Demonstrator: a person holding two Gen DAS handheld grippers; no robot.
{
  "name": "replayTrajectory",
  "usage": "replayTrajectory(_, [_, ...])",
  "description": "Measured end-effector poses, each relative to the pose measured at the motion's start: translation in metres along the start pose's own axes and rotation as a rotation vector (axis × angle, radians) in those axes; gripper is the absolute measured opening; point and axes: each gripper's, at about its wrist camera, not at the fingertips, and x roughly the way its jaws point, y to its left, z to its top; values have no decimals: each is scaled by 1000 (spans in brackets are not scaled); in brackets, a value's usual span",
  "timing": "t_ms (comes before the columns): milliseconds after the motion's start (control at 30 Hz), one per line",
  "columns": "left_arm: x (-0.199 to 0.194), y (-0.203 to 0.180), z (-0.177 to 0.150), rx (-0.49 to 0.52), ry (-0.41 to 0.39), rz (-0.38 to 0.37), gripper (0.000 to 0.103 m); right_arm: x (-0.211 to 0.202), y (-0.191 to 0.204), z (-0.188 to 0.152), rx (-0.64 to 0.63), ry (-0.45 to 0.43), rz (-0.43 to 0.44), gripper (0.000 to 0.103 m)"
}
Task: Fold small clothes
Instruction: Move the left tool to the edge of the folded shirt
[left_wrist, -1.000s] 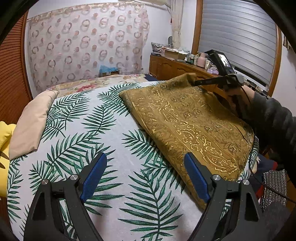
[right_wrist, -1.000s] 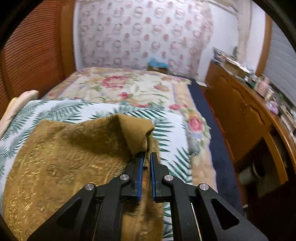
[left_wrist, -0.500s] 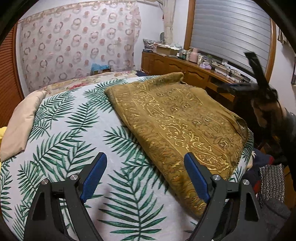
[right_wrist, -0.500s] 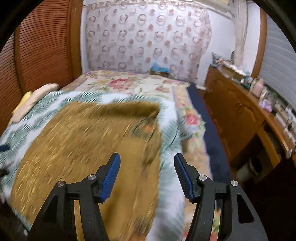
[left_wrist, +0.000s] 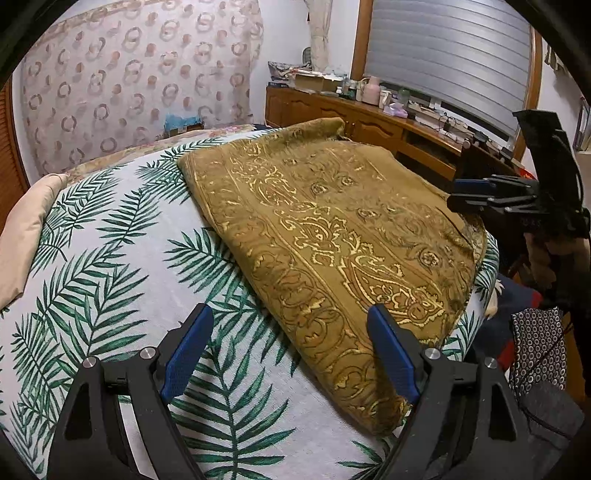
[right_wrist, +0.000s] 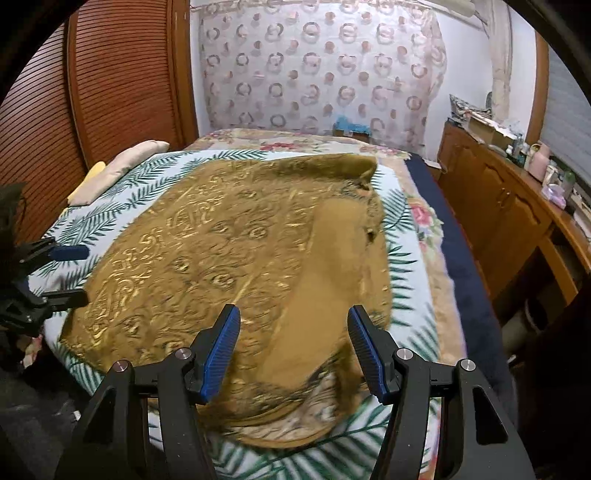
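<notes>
1. Palm-leaf bedspread (left_wrist: 110, 280) covers the bed, with a wooden dresser (right_wrist: 498, 206) along its far side; the gold patterned cloth (left_wrist: 332, 236) lies flat on the bedspread, on the half nearer the dresser
2. One corner of the cloth is turned over onto itself, showing a plain mustard underside (right_wrist: 332, 280)
3. Left gripper (left_wrist: 288, 354) hovers just off the cloth's near edge, jaws wide apart and empty
4. Right gripper (right_wrist: 293, 349) hangs above the turned-over flap; its jaws have just been opening and nothing sits between them
5. Judging by its drape and soft ridges, the cloth is limp, light and fairly thick; it should not slip, but sags, so pinching corners or hems suits best
</notes>
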Motion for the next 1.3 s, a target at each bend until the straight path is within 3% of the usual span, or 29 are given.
replayTrajectory(500, [-4,5,-10,-28,5,-29,86,23,-13,-13,-11,54,-2,62])
replayTrajectory(567, [-6,6,-13,-35,8,-50,81,23,-15,-15,-10,57,-1,62])
replayTrajectory(700, [-6,-1,-19,-9,33,-100,57,19,-14,-16,-14,53,-12,62])
replayTrajectory(900, [-5,-9,-19,15,49,-123,43,20,0,-14,-4,37,-28,62])
replayTrajectory(967, [-4,-9,-18,10,56,-150,33,15,4,-14,-10,27,-20,62])
replayTrajectory(1033, [-3,-8,-14,-7,75,-203,16,12,9,-14,-21,23,-16,62])
replayTrajectory(1100, [-9,-11,-5,7,52,-208,9,10,12,-14,-31,22,-17,62])
replayTrajectory(1300, [-26,-16,36,27,-49,-214,7,4,16,-12,-17,14,37,62])
